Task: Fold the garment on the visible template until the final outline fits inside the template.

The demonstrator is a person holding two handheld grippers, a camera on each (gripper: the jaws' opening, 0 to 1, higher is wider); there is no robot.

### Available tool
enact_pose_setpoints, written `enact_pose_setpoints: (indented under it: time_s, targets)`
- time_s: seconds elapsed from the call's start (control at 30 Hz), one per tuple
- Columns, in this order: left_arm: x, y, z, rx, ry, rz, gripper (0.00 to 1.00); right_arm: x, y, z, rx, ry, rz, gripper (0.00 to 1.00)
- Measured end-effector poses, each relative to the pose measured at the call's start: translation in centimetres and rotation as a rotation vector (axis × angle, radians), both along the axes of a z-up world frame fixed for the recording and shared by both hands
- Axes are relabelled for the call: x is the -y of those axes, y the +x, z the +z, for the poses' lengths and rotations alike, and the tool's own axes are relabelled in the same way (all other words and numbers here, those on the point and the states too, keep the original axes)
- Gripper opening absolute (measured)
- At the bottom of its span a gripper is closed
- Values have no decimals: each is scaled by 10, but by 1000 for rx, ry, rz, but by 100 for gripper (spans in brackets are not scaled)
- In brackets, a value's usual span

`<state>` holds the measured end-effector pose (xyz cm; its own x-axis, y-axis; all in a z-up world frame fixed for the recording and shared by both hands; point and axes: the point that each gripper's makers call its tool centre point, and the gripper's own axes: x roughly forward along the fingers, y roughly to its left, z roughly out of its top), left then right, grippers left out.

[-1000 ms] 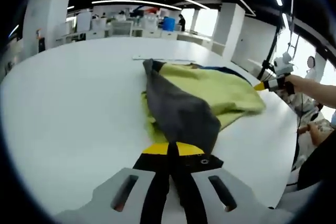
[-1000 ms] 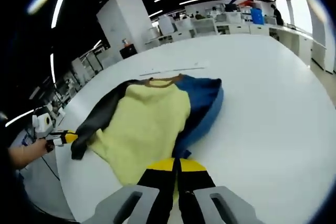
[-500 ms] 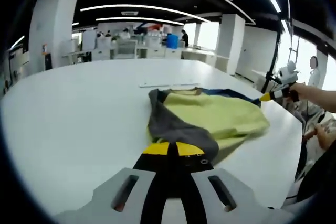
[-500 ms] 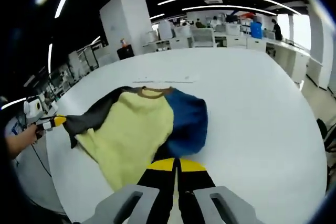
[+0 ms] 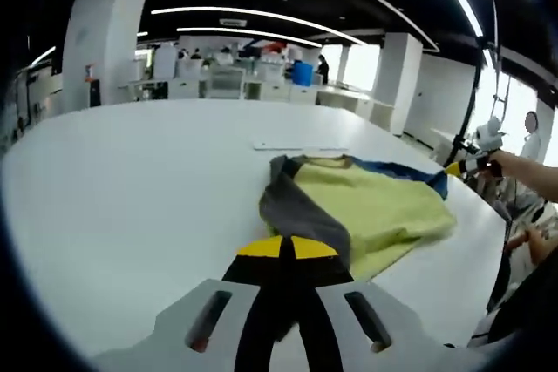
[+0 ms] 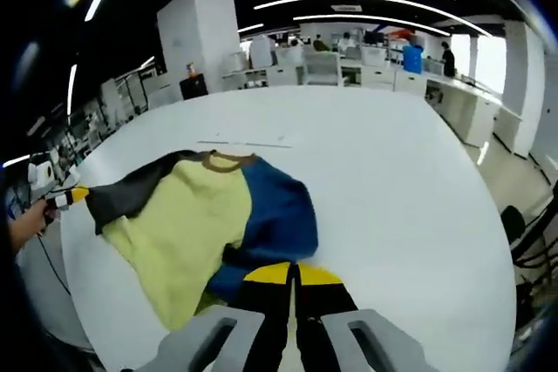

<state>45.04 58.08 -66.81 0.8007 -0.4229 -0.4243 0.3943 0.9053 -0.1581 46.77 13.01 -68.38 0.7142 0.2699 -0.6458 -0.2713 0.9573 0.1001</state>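
Garment (image 5: 366, 211) lies spread on the white table (image 5: 131, 180). Left gripper (image 5: 280, 248) jaws closed on its grey sleeve; right gripper (image 6: 292, 273) jaws closed on its blue sleeve.

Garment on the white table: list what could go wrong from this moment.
1. The garment lies close to the near edge of the table, so a further pull could drag its yellow body over the edge.
2. The left gripper is shut on the grey sleeve and the right gripper on the blue sleeve; uneven pulls may bunch the cloth.
3. The template is hard to make out, so misalignment is likely.
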Motion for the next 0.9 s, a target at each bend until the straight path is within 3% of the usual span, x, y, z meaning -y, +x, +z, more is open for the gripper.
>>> enact_pose_setpoints:
  time_s: [0.27, 0.4, 0.67, 0.77, 0.9]
  targets:
    - [-26, 18, -1, 13, 93, 32, 0, 24, 11, 6, -21, -78, 0, 0]
    - [-43, 34, 2, 16, 65, 81, 0, 42, 17, 5, -36, -135, -8, 0]
    - [-80, 65, -8, 11, 208, 158, 0, 79, 33, -17, -92, -273, -24, 0]
    - [-90, 75, -11, 17, 265, 162, 0, 89, 38, -25, -110, -289, -43, 0]
    - [-99, 92, -12, 10, 200, 212, 0, 102, 48, -33, -123, -309, -70, 0]
